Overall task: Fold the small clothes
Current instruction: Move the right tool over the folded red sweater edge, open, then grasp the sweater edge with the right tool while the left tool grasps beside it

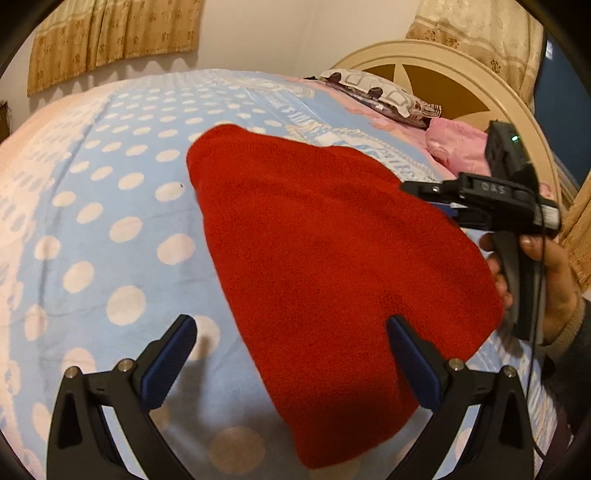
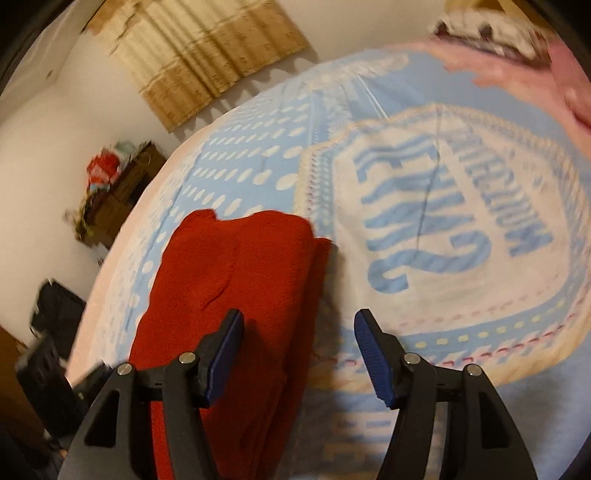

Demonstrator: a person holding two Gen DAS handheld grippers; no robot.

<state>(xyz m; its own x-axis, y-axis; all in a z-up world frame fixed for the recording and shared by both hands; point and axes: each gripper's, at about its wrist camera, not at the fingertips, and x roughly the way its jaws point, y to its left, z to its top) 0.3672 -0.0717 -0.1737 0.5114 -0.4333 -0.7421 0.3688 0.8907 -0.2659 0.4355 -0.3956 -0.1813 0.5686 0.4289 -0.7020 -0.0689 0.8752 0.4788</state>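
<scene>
One red garment (image 1: 325,266), knit-looking, lies flat on the bedspread (image 1: 110,206), which is light blue with white dots. It looks folded over: a doubled edge shows in the right wrist view.

Two grippers.
- Left gripper (image 1: 291,332): jaws wide apart, nothing between the pads. The garment's near end lies under and ahead of it, closer to its right finger (image 1: 410,354); its left finger (image 1: 173,350) is over bare bedspread.
- Right gripper (image 2: 299,339): jaws apart, pads pressing on nothing. The garment's right edge lies below its left finger (image 2: 225,343); its right finger (image 2: 373,350) is over the bedspread's large lettered patch (image 2: 461,221). Seen from the left wrist, this gripper sits at the garment's far right edge, a hand (image 1: 546,273) around its handle; contact with the cloth cannot be told.

Beyond the left gripper: one patterned pillow (image 1: 384,92), one pink bundle (image 1: 458,144), one cream headboard (image 1: 461,77). Two tan curtains (image 1: 110,33), left and right of it.
</scene>
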